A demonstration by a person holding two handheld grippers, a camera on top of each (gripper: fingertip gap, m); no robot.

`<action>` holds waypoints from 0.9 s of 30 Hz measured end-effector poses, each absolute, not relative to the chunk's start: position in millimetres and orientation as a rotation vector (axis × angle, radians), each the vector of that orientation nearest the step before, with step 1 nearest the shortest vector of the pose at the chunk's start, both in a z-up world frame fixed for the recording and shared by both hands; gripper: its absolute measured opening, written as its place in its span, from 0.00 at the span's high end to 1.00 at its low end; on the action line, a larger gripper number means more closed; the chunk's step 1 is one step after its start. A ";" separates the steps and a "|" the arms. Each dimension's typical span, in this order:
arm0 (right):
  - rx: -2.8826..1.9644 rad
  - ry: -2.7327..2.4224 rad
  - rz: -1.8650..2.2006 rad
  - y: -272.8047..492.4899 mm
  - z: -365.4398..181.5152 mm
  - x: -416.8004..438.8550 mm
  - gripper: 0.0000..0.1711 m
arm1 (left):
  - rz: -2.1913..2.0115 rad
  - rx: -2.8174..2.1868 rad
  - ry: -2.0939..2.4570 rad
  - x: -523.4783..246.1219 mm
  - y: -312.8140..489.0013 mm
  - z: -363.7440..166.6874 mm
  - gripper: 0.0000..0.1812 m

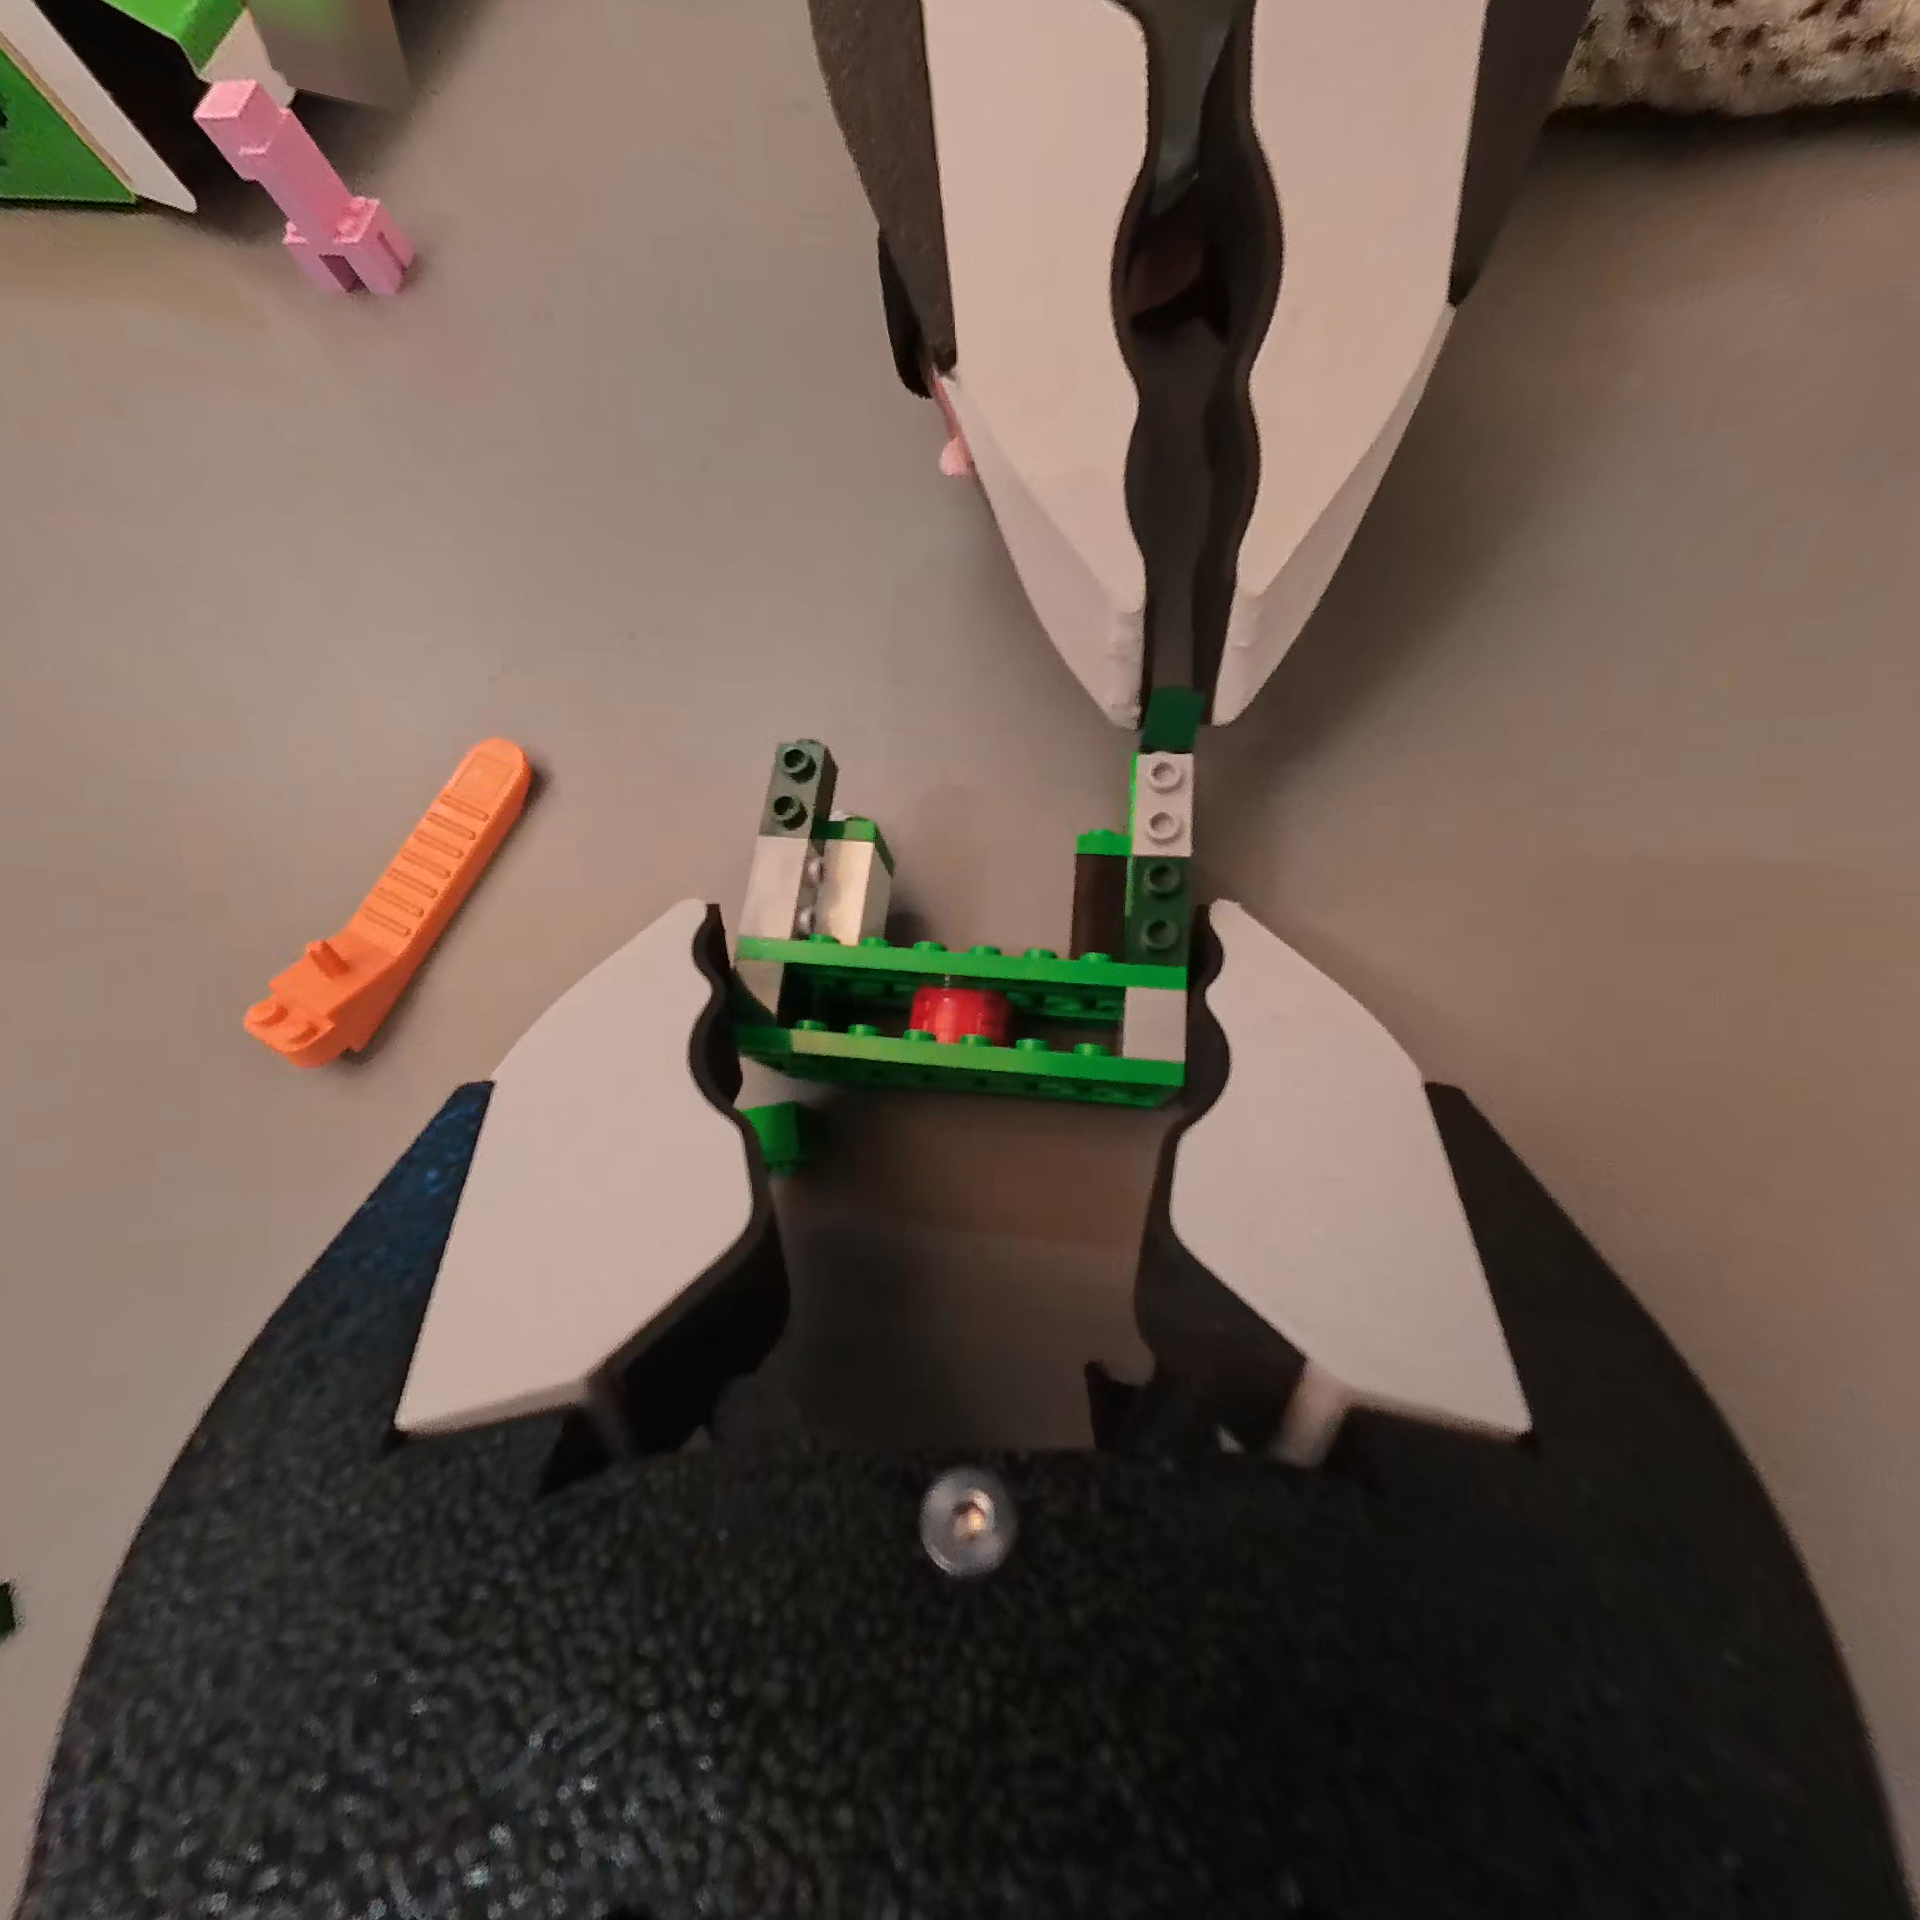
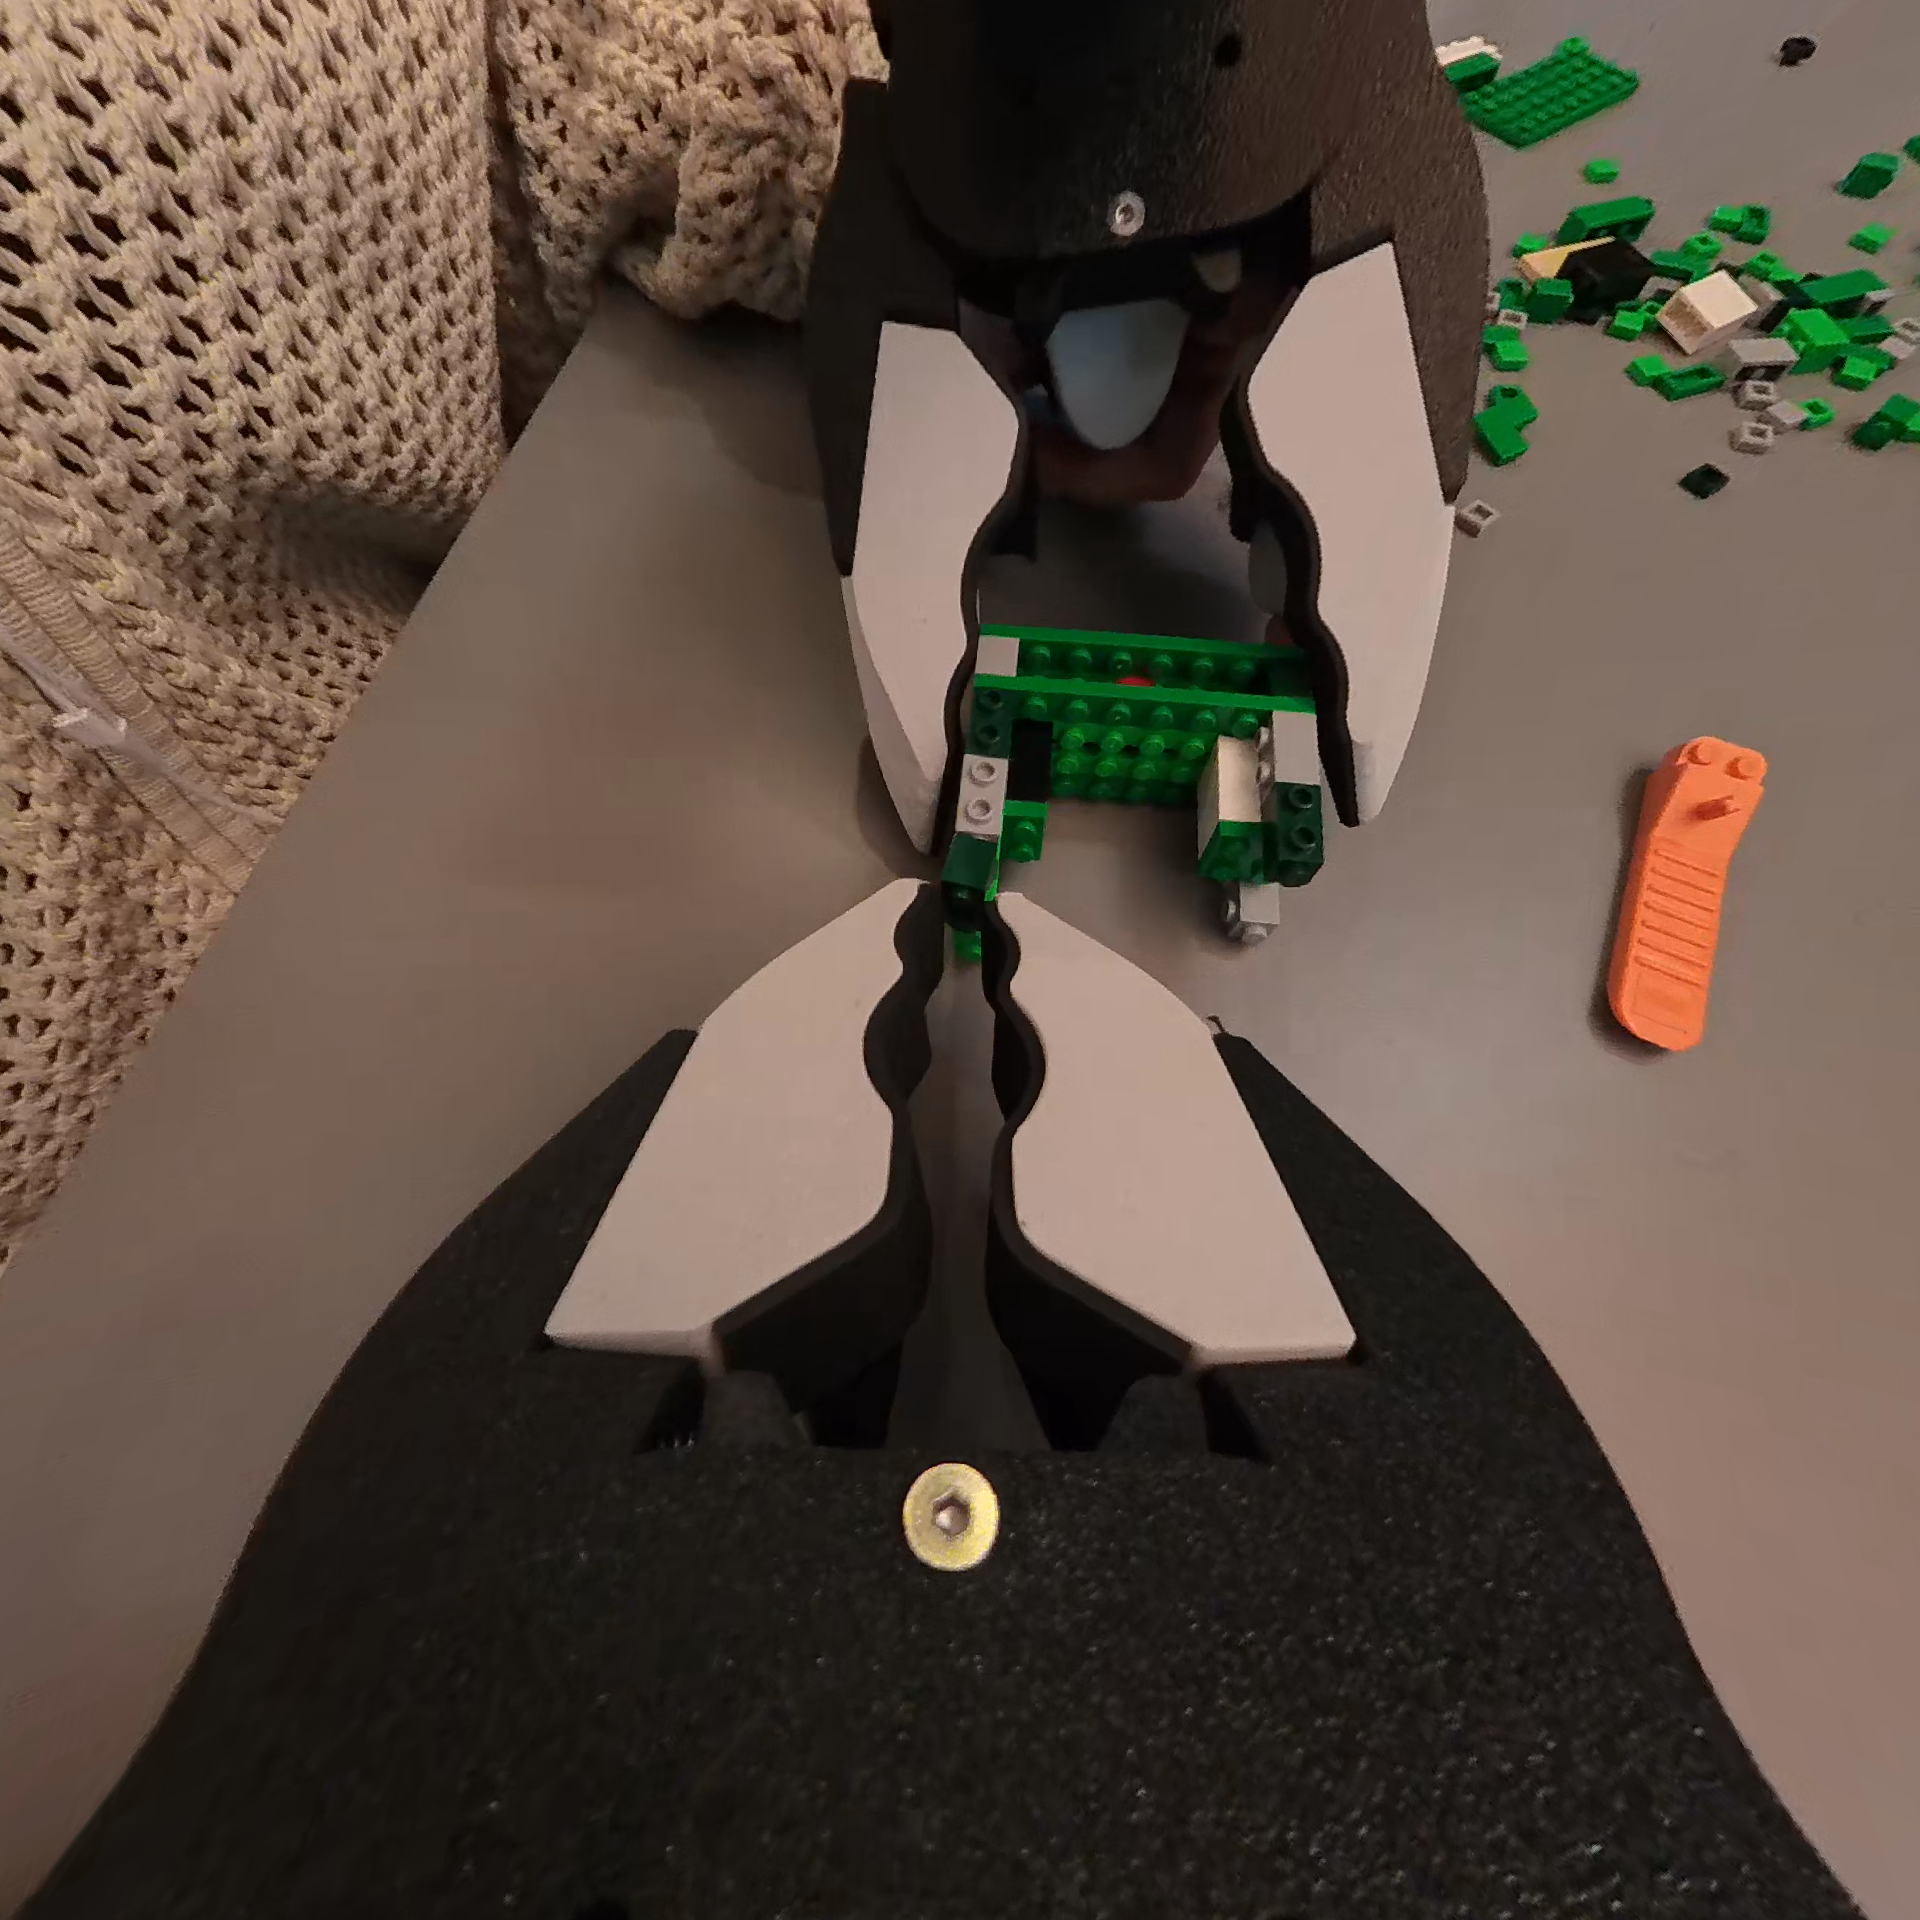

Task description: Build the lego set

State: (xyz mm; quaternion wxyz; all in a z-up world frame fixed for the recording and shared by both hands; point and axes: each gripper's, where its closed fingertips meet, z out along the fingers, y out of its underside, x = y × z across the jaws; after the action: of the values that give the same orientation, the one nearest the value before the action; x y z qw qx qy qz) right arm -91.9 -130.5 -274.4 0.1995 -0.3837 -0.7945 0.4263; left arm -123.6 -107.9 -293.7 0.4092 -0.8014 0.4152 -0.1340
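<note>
The green lego build (image 1: pixel 961 1013) sits on the grey counter (image 1: pixel 520 582), long axis crosswise between the left gripper (image 1: pixel 961 966) jaws, which pinch its ends. From the far side, the right gripper (image 2: pixel 961 914) pinches a small green brick (image 2: pixel 966 899) at the right-hand post's tip.

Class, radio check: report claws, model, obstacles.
Left claw clamps green model. Right claw pinches green brick at its arm. Orange separator lies clear.

Glossy plastic bricks (image 1: pixel 961 1013) on matt grey table (image 1: pixel 623 520); coarse knitted beige cloth (image 2: pixel 208 312)
</note>
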 end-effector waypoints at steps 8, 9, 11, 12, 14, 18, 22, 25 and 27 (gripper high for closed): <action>-1.049 -2.261 1.233 -132.6 -274.9 -92.0 0.96 | -0.350 -2.014 1.061 -123.0 -107.5 -293.8 0.54; -1.051 -2.262 1.243 -132.6 -274.8 -92.0 0.96 | -0.350 -2.013 1.062 -123.0 -107.5 -293.8 0.54; -1.037 -2.268 1.245 -132.3 -274.7 -91.9 0.96 | -0.351 -2.012 1.065 -122.9 -107.6 -293.7 0.54; -1.036 -2.268 1.249 -132.0 -274.5 -91.8 0.96 | -0.351 -2.011 1.066 -122.9 -107.6 -293.7 0.54; -1.041 -2.269 1.260 -131.6 -274.2 -91.6 0.96 | -0.352 -2.011 1.068 -122.9 -107.6 -293.8 0.54; -1.042 -2.282 1.284 -130.9 -273.9 -91.7 0.96 | -0.358 -2.010 1.073 -122.6 -107.7 -293.8 0.54; -1.047 -2.297 1.309 -130.6 -273.8 -91.7 0.96 | -0.362 -2.009 1.076 -122.5 -107.7 -293.8 0.54; -1.053 -2.310 1.329 -130.7 -273.8 -91.6 0.96 | -0.363 -2.009 1.077 -122.4 -107.8 -293.7 0.54; -1.057 -2.318 1.343 -130.7 -273.9 -91.5 0.96 | -0.365 -2.009 1.079 -122.3 -107.8 -293.7 0.54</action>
State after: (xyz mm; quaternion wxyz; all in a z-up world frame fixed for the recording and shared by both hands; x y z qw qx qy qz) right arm -91.5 -130.7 -273.9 0.1303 -0.3640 -0.7980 0.4624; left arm -122.3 -107.8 -293.7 0.4043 -0.7956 0.4274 -0.1445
